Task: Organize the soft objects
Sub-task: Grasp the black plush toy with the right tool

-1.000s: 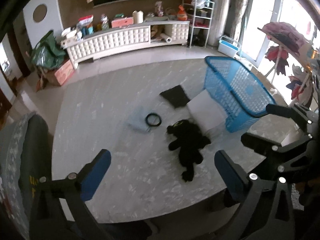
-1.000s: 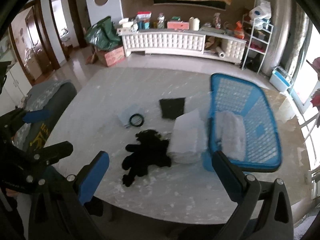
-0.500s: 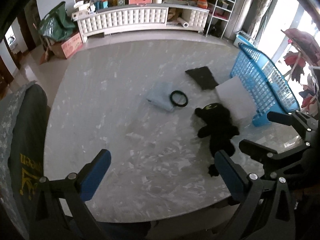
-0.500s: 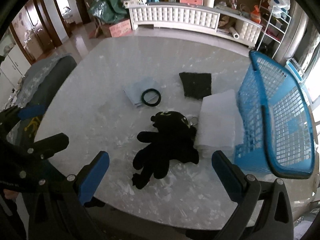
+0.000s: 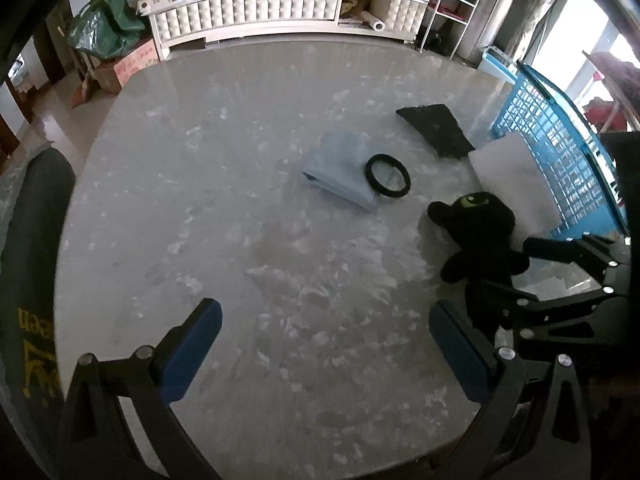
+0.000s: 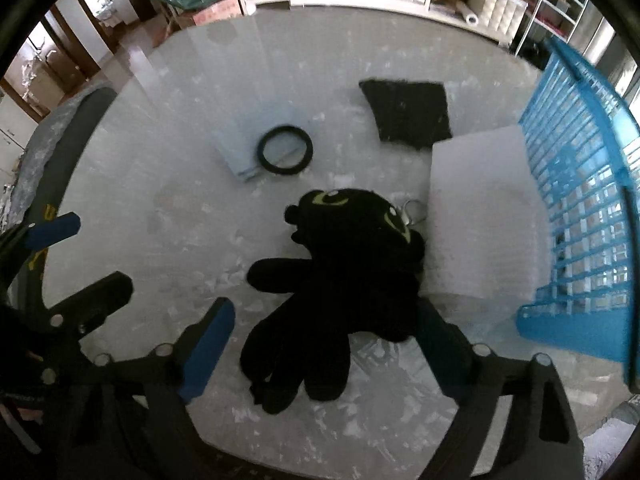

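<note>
The right tool (image 6: 326,350) points down over the black plush (image 6: 344,276), its blue pads standing apart on either side of the toy's lower body; its jaws have just been closing in, yet the pads do not visibly press the fabric. The plush lies flat on the marble bench (image 6: 168,184), head toward the far side, legs toward the near edge. Just right of it sits a folded white cloth (image 6: 480,216), touching the wall of the blue basket (image 6: 580,200) at the bench's right edge. Beyond the white cloth lies a dark cloth (image 6: 412,112). Far left of the plush, a black ring (image 6: 285,150) rests partly on a folded pale blue cloth (image 6: 244,148).

The left tool (image 5: 324,344) hangs over bare bench near the front edge, its pads wide apart with nothing between them. From there the plush (image 5: 476,240) shows to the right, partly behind the frame of the right tool (image 5: 568,280). A grey chair back (image 5: 32,240) stands at the bench's left side.
</note>
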A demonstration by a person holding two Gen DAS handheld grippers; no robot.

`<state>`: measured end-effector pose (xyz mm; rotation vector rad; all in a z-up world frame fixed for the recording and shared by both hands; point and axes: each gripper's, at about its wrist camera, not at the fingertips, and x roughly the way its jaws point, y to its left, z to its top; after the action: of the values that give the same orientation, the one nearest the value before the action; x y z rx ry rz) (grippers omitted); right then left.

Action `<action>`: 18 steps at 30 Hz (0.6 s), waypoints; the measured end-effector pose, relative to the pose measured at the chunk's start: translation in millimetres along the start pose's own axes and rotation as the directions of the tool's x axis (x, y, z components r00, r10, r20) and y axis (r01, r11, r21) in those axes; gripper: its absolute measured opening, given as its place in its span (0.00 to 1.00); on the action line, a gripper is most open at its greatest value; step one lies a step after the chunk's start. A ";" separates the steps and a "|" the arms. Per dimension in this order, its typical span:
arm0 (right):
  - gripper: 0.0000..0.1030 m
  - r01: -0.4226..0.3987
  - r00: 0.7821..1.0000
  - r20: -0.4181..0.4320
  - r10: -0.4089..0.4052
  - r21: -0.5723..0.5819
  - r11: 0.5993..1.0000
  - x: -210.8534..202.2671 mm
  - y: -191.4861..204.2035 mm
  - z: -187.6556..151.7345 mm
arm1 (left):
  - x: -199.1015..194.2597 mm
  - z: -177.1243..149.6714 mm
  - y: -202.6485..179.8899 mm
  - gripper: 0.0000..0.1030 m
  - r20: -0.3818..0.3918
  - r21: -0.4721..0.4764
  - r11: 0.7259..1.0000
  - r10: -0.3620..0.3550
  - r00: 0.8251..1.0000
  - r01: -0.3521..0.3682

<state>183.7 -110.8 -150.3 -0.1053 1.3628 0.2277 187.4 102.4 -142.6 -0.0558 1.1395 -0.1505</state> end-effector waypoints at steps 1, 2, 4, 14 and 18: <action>0.83 0.008 1.000 -0.012 -0.008 0.007 1.000 5.5 -1.8 1.9 | 2.7 0.3 1.7 1.00 0.000 -0.004 1.000 -0.006 1.000 0.006; 0.83 0.010 1.000 -0.019 -0.010 0.014 1.000 10.1 -3.8 3.3 | 5.7 0.6 3.5 1.00 -0.003 -0.008 1.000 -0.011 1.000 0.011; 0.77 0.011 0.999 -0.032 -0.010 0.022 1.000 16.0 -4.8 6.2 | 12.4 1.2 5.9 1.00 -0.013 -0.010 1.000 -0.018 1.000 0.018; 0.64 0.028 0.996 -0.090 -0.029 -0.009 1.000 39.6 6.0 -2.4 | 20.9 2.9 3.4 1.00 -0.013 -0.003 0.999 -0.052 0.999 0.052; 0.47 -0.003 0.998 -0.068 0.002 -0.018 1.000 34.7 10.4 -7.9 | 18.9 2.8 3.8 1.00 -0.013 -0.011 0.999 -0.052 0.999 0.052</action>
<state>180.4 -98.8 -185.2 -0.1273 1.4286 0.2404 198.1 103.3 -158.9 -0.0934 1.1528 -0.1912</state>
